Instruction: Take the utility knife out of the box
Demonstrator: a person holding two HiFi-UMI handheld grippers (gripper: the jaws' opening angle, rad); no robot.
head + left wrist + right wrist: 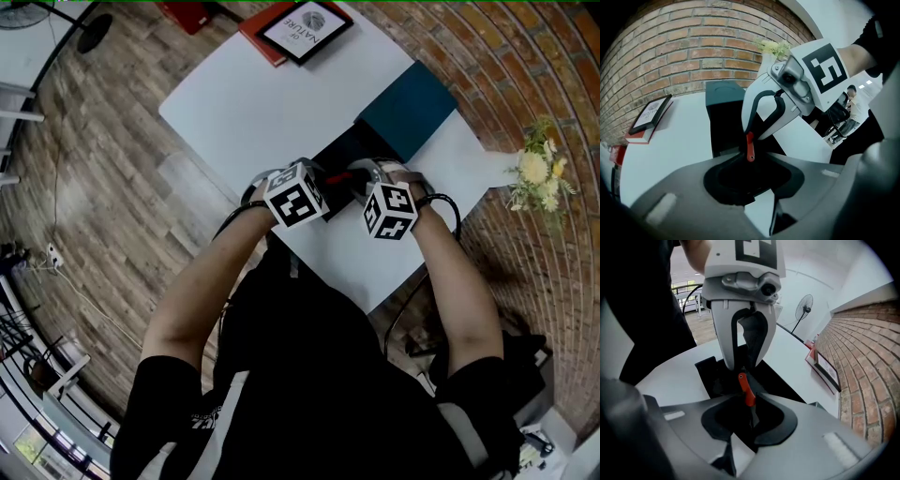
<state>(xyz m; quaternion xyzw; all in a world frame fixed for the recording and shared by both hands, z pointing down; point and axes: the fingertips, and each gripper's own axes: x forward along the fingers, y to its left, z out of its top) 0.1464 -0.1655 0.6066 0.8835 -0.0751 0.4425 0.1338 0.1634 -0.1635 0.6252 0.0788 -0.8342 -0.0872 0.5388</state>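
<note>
Right tool [749,135] gripping one end of slim orange utility knife [746,391]; left tool [739,367] gripping opposite, holed end. Knife hanging tilted just above open black rectangular box [339,150], between both tools. Box resting on white table [244,108]; teal lid [409,108] lying against box.

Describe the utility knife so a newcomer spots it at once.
On the white table, find the open black box beside its teal lid. Over it, between left gripper and right gripper, is the utility knife: a slim red bar with a hole at one end, the only red thing there.
</note>
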